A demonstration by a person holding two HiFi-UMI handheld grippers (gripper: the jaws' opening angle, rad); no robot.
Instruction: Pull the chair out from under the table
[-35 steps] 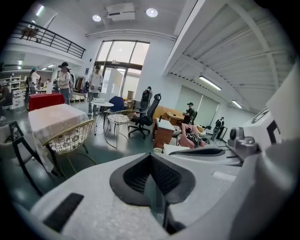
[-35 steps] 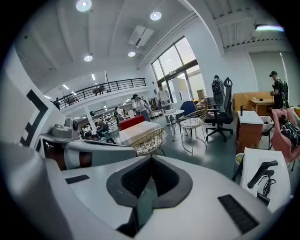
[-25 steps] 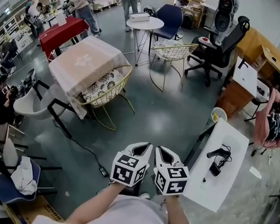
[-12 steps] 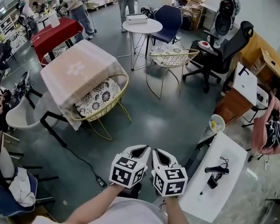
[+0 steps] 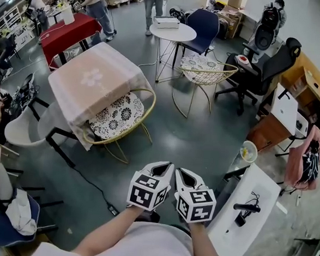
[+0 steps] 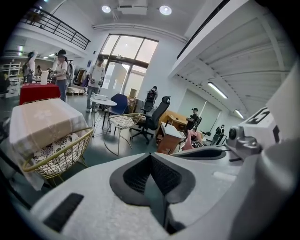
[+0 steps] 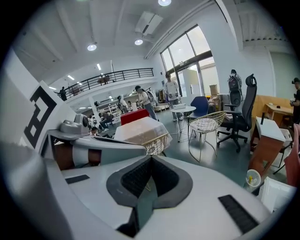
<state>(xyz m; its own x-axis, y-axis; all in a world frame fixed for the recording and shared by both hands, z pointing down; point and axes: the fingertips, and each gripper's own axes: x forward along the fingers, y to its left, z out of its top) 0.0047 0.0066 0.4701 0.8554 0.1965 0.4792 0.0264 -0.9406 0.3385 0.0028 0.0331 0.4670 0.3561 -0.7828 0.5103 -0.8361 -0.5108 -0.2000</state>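
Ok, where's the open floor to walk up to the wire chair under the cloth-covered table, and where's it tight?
The widest bare patch is the grey floor between the gold wire chair tucked under the cloth-covered table, the second wire chair and the white desk. It's crowded left of the table around the white chair, and a cable crosses the floor there.

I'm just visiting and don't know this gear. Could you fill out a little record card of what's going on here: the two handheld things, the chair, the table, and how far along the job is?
Left gripper: shut, empty, held in the air close to the person's body
Right gripper: shut, empty, right beside the left one
Table: draped in a pale cloth
Chair: gold wire frame, patterned cushion, tucked partly under the table
Between: open floor; neither gripper touches the chair
Job status: chair not yet pulled out
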